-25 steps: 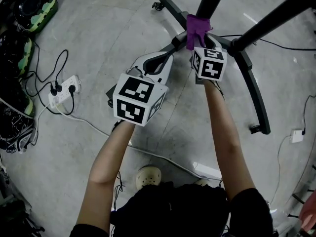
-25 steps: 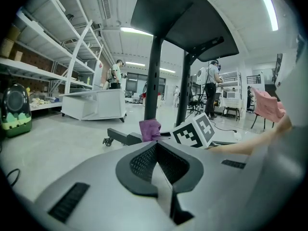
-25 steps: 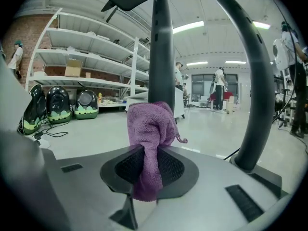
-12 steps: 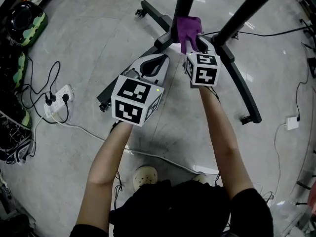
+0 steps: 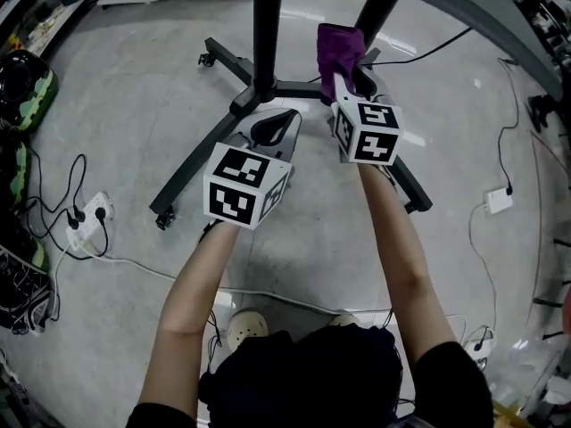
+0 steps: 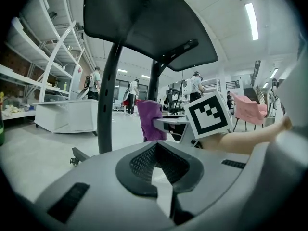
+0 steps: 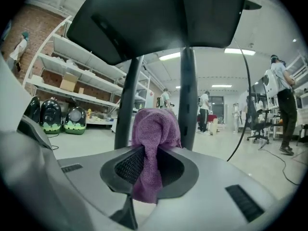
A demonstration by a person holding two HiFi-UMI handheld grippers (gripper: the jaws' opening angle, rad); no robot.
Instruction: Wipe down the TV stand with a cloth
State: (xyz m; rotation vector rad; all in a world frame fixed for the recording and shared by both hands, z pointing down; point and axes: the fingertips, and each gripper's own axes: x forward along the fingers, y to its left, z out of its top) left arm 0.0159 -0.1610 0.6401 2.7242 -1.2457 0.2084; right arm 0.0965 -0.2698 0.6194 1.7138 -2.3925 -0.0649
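Observation:
The TV stand has two black poles (image 5: 267, 25) rising from splayed black legs (image 5: 190, 169) on castors. In the right gripper view the poles (image 7: 188, 93) stand just beyond the cloth, under a dark panel (image 7: 159, 18). A purple cloth (image 5: 338, 45) hangs bunched from my right gripper (image 5: 343, 71), which is shut on it (image 7: 154, 129). It is held near the right pole, and I cannot tell whether they touch. My left gripper (image 5: 275, 125) is shut and holds nothing. It hovers over the base just left of the right one, and its view shows the pole (image 6: 108, 95) and cloth (image 6: 150, 120).
A power strip (image 5: 90, 214) and black cables lie on the grey floor at left. Beside them are green-and-black bags (image 5: 21, 80). A white adapter (image 5: 496, 201) with a cable lies at right. Shelving (image 7: 82, 81) and standing people (image 6: 195, 86) fill the background.
Both grippers moved up and forward. The cloth rose from the hub of the base to beside the right pole. The stand's legs now appear lower and further left in view.

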